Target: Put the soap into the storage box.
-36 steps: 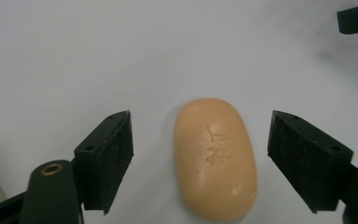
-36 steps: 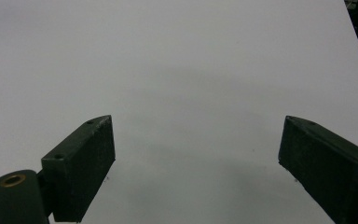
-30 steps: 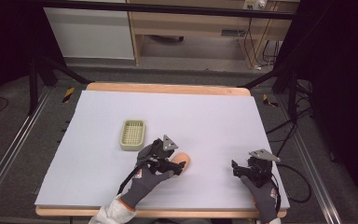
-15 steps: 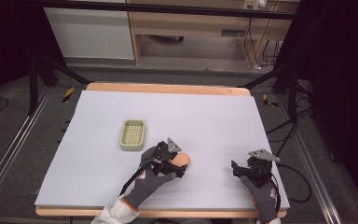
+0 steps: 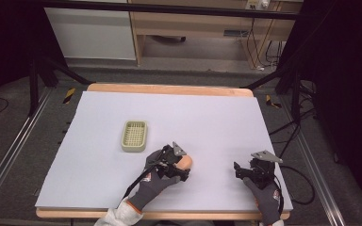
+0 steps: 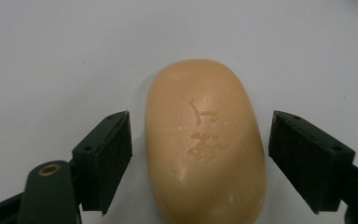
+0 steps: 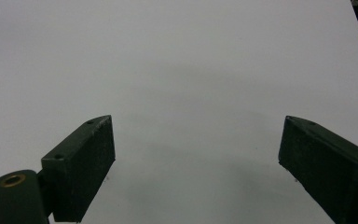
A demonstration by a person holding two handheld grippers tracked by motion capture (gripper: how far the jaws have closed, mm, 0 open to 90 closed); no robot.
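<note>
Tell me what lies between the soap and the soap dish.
Nothing: in the high view, bare white table cover separates the soap, which sits between the left gripper's open jaws, from the soap dish.

Soap (image 6: 205, 144) on the table (image 5: 217, 117), between the jaws of the left gripper (image 6: 200, 156).
The soap lies lengthwise between the two jaws, a narrow gap at each side, its far end reaching out past the jaw tips. A tray (image 5: 134, 135) rests on the table beyond and left of these jaws. The right gripper (image 7: 196, 163) stands well apart to the right, bare table between its spread jaws.
</note>
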